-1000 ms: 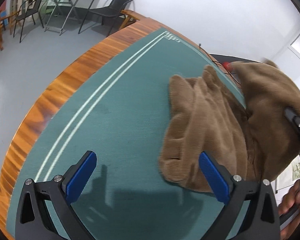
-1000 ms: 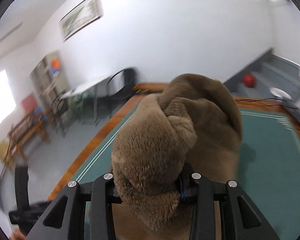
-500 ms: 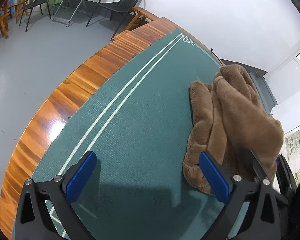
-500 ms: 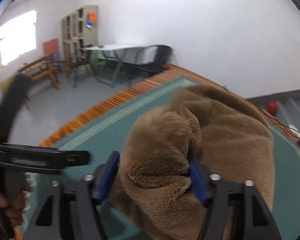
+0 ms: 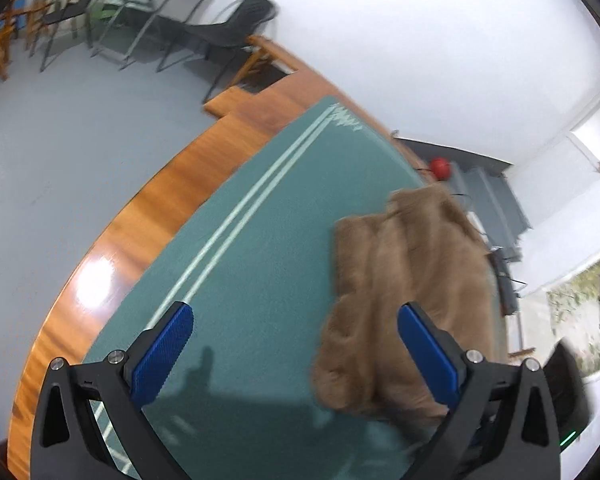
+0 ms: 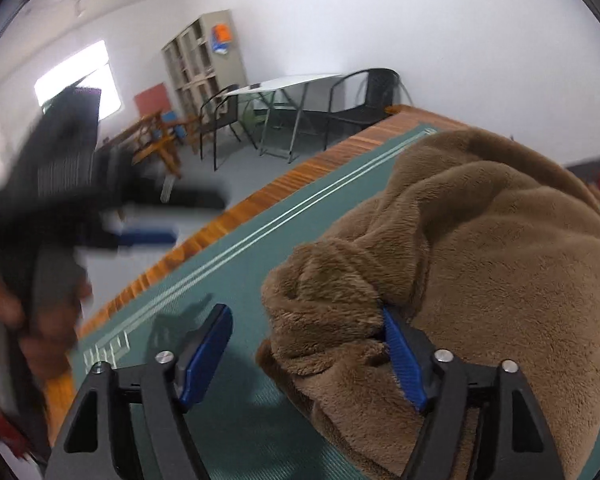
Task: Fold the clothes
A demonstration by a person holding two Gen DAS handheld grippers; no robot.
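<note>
The garment (image 6: 480, 272) is lying bunched on the table (image 5: 260, 272). The right gripper (image 6: 304, 356) jaws are being opened, with a fold between them (touching the right pad only). The left gripper (image 5: 296, 352) jaws are being held wide, empty, just beside the garment.

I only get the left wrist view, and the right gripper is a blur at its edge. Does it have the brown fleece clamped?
Observer: No. The right gripper is opening. The brown fleece touches only one of its two blue faces, and the other is clear above the green mat.
Operator: Does the fleece lie flat at that end?
Observer: No. It is bunched into a thick roll right at the gripper.
</note>
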